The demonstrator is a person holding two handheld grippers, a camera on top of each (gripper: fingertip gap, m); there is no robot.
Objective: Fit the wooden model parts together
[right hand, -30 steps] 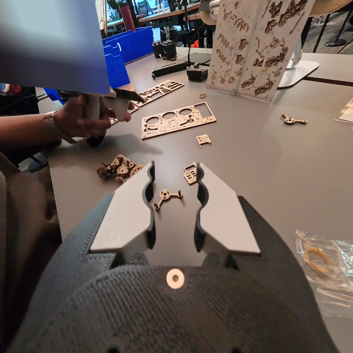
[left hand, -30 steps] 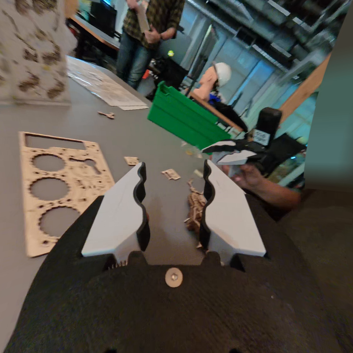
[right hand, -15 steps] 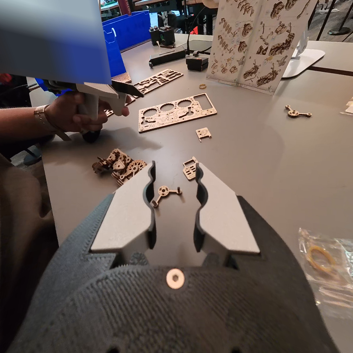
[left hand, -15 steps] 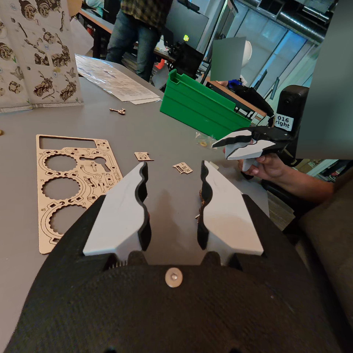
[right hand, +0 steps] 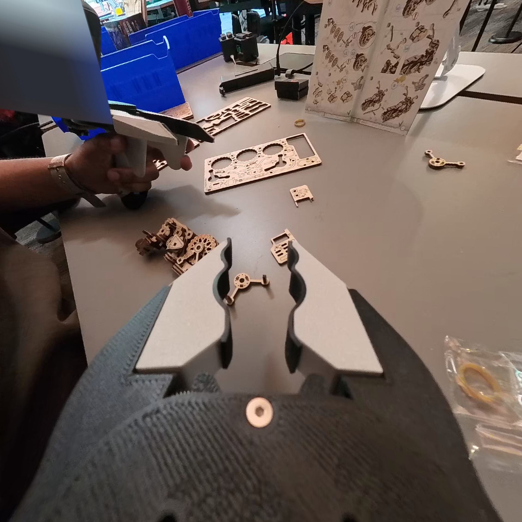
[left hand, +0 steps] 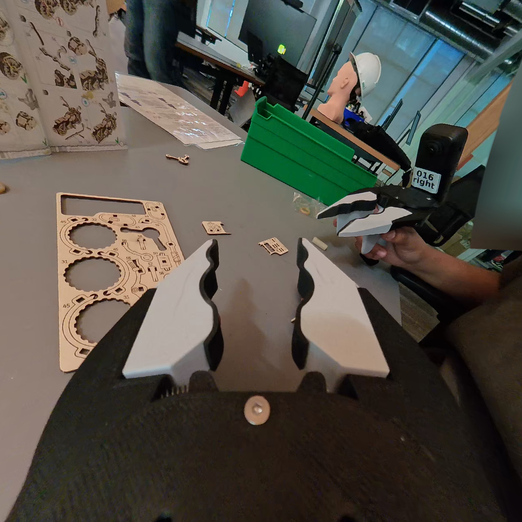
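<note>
My right gripper point(right hand: 260, 243) is open and empty, low over the grey table point(right hand: 381, 254). A small wooden lever part with a disc point(right hand: 244, 282) lies flat between its fingers, close to the left one. A part-built wooden model with gears point(right hand: 178, 248) lies just left of the fingertips, and a small slotted plate point(right hand: 281, 248) lies at the right fingertip. My left gripper point(left hand: 257, 243) is open and empty above the table; it also shows in the right wrist view point(right hand: 197, 135), held in a hand. In the left wrist view the model is almost wholly hidden behind the right finger.
A punched wooden sheet point(left hand: 107, 268) lies left of my left gripper, with two small plates point(left hand: 214, 228) point(left hand: 273, 246) ahead. A green bin point(left hand: 305, 161), blue bins point(right hand: 141, 76), an upright instruction sheet point(right hand: 375, 62), a three-armed part point(right hand: 440, 162) and a bag with a rubber band point(right hand: 480, 387) stand around. The small slotted plate point(right hand: 281, 248) is about 7 centimetres from my right fingertips and 15 centimetres from my left. The left camera catches it too, in the left wrist view point(left hand: 277, 247).
My left gripper has swung up and to the left, so the wooden model has slipped out of its view. My right gripper has barely moved. Both stay open.
</note>
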